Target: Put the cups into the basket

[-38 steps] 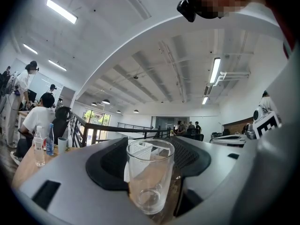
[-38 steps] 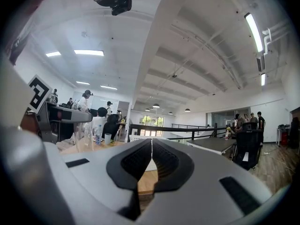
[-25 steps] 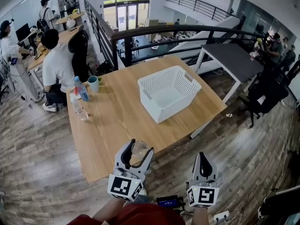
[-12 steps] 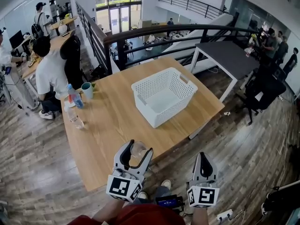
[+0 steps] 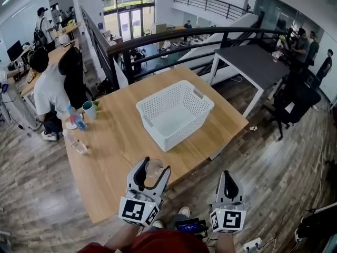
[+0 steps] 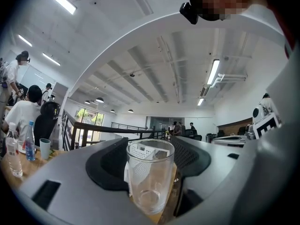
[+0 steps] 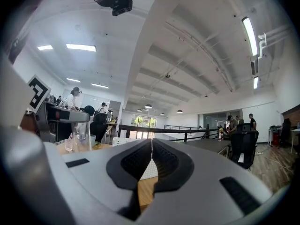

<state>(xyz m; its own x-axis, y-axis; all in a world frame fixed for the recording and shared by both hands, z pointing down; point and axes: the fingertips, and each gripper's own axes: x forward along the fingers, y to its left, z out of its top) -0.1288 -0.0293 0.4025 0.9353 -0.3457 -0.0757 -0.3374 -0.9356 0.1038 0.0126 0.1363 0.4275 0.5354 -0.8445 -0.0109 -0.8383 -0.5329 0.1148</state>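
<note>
L gripper [image 5: 152,169] is pinching a clear drinking glass [image 6: 150,184], jaws spread fairly wide round its sides, pads on the wall left and right. The glass stands upright, mouth up, and looks empty; it's thin-walled and see-thru, slightly tapered to a thick base. It's held in the air about over the near edge of the wooden table [image 5: 118,159], not resting on anything. R gripper [image 5: 228,176] has its jaws pressed together w/ nothing between them, and hangs off the table's near side, beside the other one. The thing that matters: the white perforated basket [image 5: 188,128] sits straight ahead of the glass and a bit to the right, well apart from it, roughly mid-table. Its long axis runs on a slant, near-left to far-right, open top up, nothing visible inside. L gripper is the nearer of the two and already has the load, so I'd guess the move is forward and slightly right, then lower in. Another cup, teal [image 5: 89,109], stands at the table's far left by two plastic bottles [image 5: 75,130], away from both grippers.
</note>
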